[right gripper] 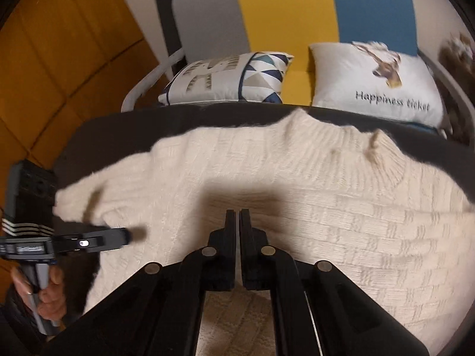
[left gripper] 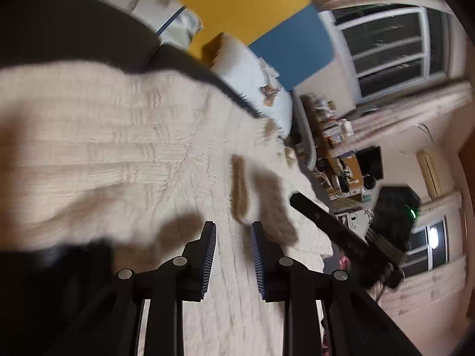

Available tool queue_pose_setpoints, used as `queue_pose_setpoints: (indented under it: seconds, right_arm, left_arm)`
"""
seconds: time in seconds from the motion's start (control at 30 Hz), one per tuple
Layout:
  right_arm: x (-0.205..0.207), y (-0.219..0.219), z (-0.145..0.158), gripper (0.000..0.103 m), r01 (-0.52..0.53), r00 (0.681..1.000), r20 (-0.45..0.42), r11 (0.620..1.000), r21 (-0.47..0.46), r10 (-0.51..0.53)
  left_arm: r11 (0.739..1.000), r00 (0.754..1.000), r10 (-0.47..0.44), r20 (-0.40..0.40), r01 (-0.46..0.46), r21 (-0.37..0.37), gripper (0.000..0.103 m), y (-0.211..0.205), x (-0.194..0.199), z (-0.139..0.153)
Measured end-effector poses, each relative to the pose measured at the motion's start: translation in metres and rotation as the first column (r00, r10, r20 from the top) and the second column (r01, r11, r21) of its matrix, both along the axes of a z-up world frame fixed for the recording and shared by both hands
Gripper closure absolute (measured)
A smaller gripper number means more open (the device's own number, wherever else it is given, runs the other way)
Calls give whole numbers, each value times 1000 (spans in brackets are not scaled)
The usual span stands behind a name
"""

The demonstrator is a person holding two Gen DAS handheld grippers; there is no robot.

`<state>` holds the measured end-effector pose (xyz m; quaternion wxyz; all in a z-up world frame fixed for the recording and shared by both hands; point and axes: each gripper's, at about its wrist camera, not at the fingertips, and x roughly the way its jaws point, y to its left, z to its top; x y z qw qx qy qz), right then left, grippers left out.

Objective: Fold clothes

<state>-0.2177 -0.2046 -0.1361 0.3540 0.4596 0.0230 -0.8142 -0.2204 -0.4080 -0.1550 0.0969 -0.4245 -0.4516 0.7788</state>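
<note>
A cream knitted sweater lies spread on a dark surface, its collar toward the pillows. My left gripper hovers over the knit with its blue-padded jaws apart and only the flat sweater showing in the gap. In the right wrist view the left gripper sits at the sweater's left edge, held by a hand. My right gripper is over the middle of the sweater, jaws drawn together with no fabric visible between them. In the left wrist view the right gripper reaches the sweater's far edge.
Two printed pillows lean against a grey, yellow and blue backrest behind the sweater. A yellow padded wall is at the left. Cluttered shelves, curtains and a window lie beyond the far edge.
</note>
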Motion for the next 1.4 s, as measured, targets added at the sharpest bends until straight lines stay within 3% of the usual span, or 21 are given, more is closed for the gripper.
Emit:
queue_pose_setpoints:
  seconds: [0.07, 0.3, 0.33, 0.37, 0.4, 0.5, 0.6, 0.7, 0.77, 0.8, 0.9, 1.0, 1.1, 1.17, 1.23, 1.3, 1.33, 1.4]
  right_arm:
    - [5, 2, 1, 99, -11, 1000, -20, 999, 32, 11]
    - [4, 22, -17, 92, 31, 999, 27, 998, 49, -32]
    - [1, 25, -20, 91, 46, 998, 42, 998, 38, -47]
    - [-1, 29, -25, 89, 61, 996, 61, 998, 25, -63]
    - [-2, 33, -28, 89, 75, 994, 75, 997, 13, -76]
    - [-1, 39, -28, 89, 102, 992, 72, 995, 4, -102]
    - [-1, 56, -13, 89, 166, 986, -7, 984, 65, -166]
    - [-7, 77, -20, 89, 246, 969, -42, 949, 194, -243]
    - [-9, 84, -28, 89, 252, 968, -29, 953, 171, -251]
    - [-9, 85, -30, 89, 253, 967, -31, 954, 159, -252]
    - [-6, 86, -30, 89, 261, 965, -56, 956, 138, -255]
    - [-1, 92, -33, 89, 260, 964, -88, 962, 86, -252]
    - [-1, 98, -34, 89, 270, 961, -61, 962, 29, -268]
    - [-1, 99, -34, 89, 273, 961, -57, 962, 19, -272]
    - [0, 96, -34, 89, 274, 960, -67, 961, 29, -272]
    - [1, 93, -33, 89, 279, 958, -82, 959, 44, -275]
    - [1, 92, -33, 89, 280, 958, -86, 959, 49, -275]
    - [0, 96, -31, 89, 275, 960, -66, 961, 36, -272]
  left_arm:
    - [999, 999, -9, 34, 7, 50, 77, 4, -14, -9]
    - [998, 995, -55, 85, 52, 42, 77, 25, -44, -13]
    - [998, 995, -64, 77, 62, 26, 78, 28, -48, -11]
    - [997, 996, -71, 57, 71, -3, 95, 32, -51, -7]
    - [997, 997, -68, 39, 70, -45, 100, 36, -52, -2]
    - [998, 998, -51, -45, 49, -40, 100, 36, -47, 22]
    - [996, 994, -22, -108, 13, -86, 100, 35, -32, 47]
    - [982, 999, -28, -38, 20, -185, 100, 40, -31, 38]
    - [979, 998, -29, 64, 42, -200, 99, 42, -37, 14]
    - [986, 995, -36, 97, 51, -161, 97, 40, -39, 2]
    - [999, 997, 31, 66, -34, 43, 86, 16, -25, -15]
    - [992, 995, 80, 64, -86, 88, 84, -1, -14, -17]
    - [996, 995, 79, 68, -81, 24, 85, 3, -14, -6]
    - [994, 994, 105, 5, -105, -38, 84, 11, -12, 17]
    - [989, 997, 61, -39, -66, -135, 82, 27, -18, 35]
    - [974, 996, 5, 90, 16, -227, 82, 46, -37, 20]
    - [972, 987, 7, 158, 30, -232, 96, 50, -45, 7]
    - [971, 984, 40, 175, 3, -241, 96, 48, -47, 10]
